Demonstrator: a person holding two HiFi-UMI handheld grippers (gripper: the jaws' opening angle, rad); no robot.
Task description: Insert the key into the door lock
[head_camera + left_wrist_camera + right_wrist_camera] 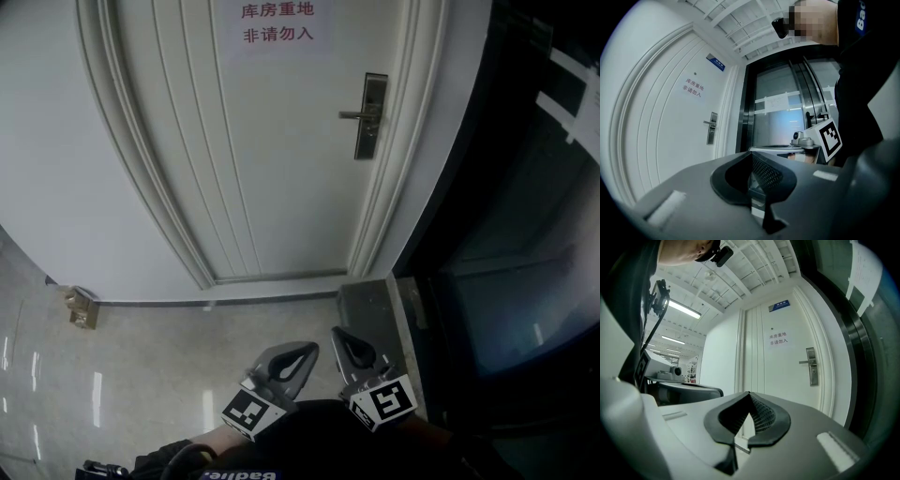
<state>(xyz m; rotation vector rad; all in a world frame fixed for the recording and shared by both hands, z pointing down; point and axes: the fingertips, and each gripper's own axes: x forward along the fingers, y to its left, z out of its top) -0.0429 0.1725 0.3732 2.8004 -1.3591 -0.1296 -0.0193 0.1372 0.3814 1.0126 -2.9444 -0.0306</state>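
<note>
The white door (272, 159) stands shut ahead, with a metal lock plate and lever handle (371, 114) on its right side; the same lock (711, 128) shows far off in the left gripper view and at the right (813, 366) in the right gripper view. My left gripper (309, 348) and right gripper (338, 332) are held side by side low in the head view, well short of the door. Both have their jaws closed tip to tip, the left gripper (751, 155) and the right gripper (749, 393) alike. No key shows in any view.
A notice with red characters (277, 23) hangs on the door. A dark glass-fronted doorway (511, 253) fills the right. A small brown object (82, 307) lies on the tiled floor by the left wall. A grey threshold plate (368, 305) sits ahead of the right gripper.
</note>
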